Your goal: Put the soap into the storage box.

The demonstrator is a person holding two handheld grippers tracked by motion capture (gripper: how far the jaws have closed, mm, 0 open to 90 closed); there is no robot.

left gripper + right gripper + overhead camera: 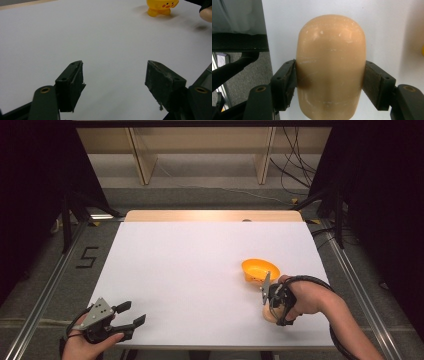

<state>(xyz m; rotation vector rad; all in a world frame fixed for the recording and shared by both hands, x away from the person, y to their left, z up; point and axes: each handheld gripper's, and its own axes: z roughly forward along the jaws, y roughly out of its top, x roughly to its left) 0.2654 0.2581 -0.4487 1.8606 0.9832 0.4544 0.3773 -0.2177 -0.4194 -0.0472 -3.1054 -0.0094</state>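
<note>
A smooth peach-coloured rounded block [330, 57] sits between the pads of my right gripper [329, 72], which is shut on it with both pads pressed to its sides. In the high view that gripper [270, 309] points down near the front right of the white table [200, 255], and the peach block [269, 316] shows just beneath it. Just beyond it stands an orange-yellow duck-faced bowl [260, 270], seen far off as the bowl [162, 6] in the left gripper view. My left gripper [132, 313] rests at the front left corner, open and holding nothing [113, 75].
The table's front edge lies close to the right gripper, with grey floor [249, 65] showing past it. A wooden strip [215, 215] runs along the far edge. Metal rails [47, 290] flank the table; cables [295, 165] and shelving stand behind.
</note>
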